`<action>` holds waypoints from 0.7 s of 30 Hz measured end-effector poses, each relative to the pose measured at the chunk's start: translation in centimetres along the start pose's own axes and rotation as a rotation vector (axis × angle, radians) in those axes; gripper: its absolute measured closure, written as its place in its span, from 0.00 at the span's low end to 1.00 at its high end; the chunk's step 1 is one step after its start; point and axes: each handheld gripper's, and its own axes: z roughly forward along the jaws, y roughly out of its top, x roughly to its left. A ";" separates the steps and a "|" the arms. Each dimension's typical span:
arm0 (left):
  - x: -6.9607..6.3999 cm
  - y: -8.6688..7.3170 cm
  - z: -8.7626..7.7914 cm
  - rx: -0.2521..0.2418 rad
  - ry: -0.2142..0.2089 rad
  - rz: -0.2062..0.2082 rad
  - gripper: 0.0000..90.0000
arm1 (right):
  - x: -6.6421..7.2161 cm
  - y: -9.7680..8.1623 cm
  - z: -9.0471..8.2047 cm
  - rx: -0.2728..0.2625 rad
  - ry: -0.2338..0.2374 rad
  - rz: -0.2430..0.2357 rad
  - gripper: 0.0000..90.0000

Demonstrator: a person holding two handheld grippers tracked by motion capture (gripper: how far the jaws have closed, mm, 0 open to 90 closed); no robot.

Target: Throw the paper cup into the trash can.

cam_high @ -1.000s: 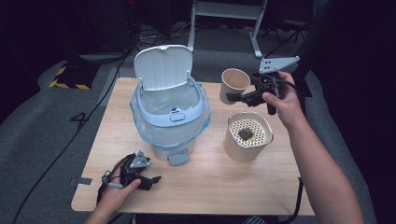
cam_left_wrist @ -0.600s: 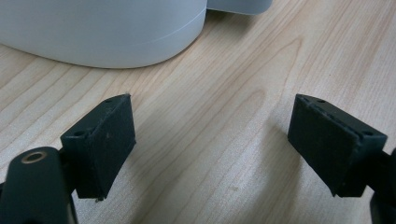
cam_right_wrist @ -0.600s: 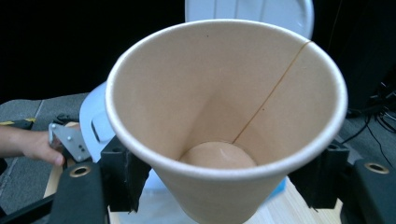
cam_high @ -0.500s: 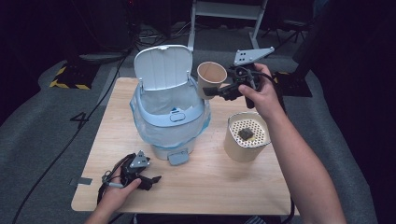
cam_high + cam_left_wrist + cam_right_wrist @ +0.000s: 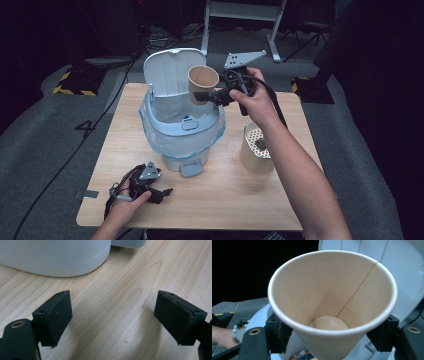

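Carried across from beside the bin, one paper cup now hangs over the open white bin, clamped at its sides by the right gripper. Right of the bin stands one perforated container. In front of the bin the left gripper rests on the table, jaws wide apart and holding nothing.

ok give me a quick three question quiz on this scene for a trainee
1. True or false: the right tool is shut on the paper cup.
2. Where is the left tool? A) resting open on the table B) inside the bin C) gripping the strainer cup
3. Fill in: the bin's lid is ____.

Key: 1 true; 2 A; 3 open
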 end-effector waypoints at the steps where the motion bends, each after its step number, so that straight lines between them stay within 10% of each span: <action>1: 0.0 0.0 0.0 0.000 0.000 0.000 0.17 | 0.0 0.0 0.3 0.001 -0.005 0.003 0.34; 21: 0.0 0.0 0.0 0.001 -0.002 -0.001 0.17 | 0.4 -0.8 4.0 0.167 -0.058 -0.010 0.28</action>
